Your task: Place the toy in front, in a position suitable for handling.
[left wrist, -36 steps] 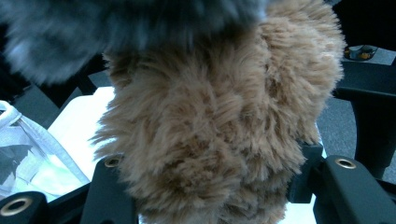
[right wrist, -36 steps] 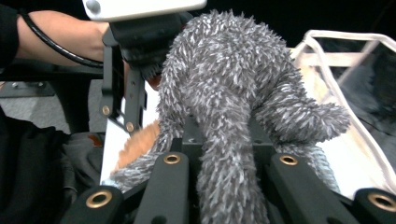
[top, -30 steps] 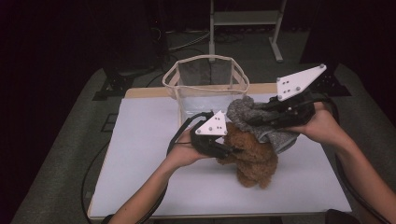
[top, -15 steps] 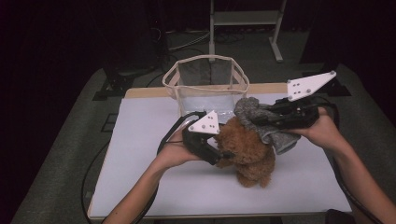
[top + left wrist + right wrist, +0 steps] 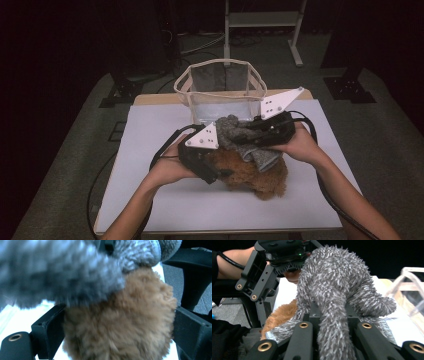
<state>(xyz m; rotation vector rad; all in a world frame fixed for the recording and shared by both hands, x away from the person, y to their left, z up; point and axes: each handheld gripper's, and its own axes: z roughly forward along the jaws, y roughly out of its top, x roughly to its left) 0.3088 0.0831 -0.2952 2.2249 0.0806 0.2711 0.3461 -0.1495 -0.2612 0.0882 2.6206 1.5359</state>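
White tabletop (image 5: 150, 145): right claw (image 5: 240, 135) pinches fuzzy grey sock (image 5: 250, 145) (left claw (image 5: 220, 175) just opened) over brown plush (image 5: 255, 175).

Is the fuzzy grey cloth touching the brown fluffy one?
Touching. In the left gripper view the grey cloth lies right on the brown fluffy one with no gap; the high view shows the same.

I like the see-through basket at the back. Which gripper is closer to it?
Right. The right gripper, shut on the grey fuzzy cloth, sits just in front of the basket; the left gripper is lower down, around the brown fluffy toy.
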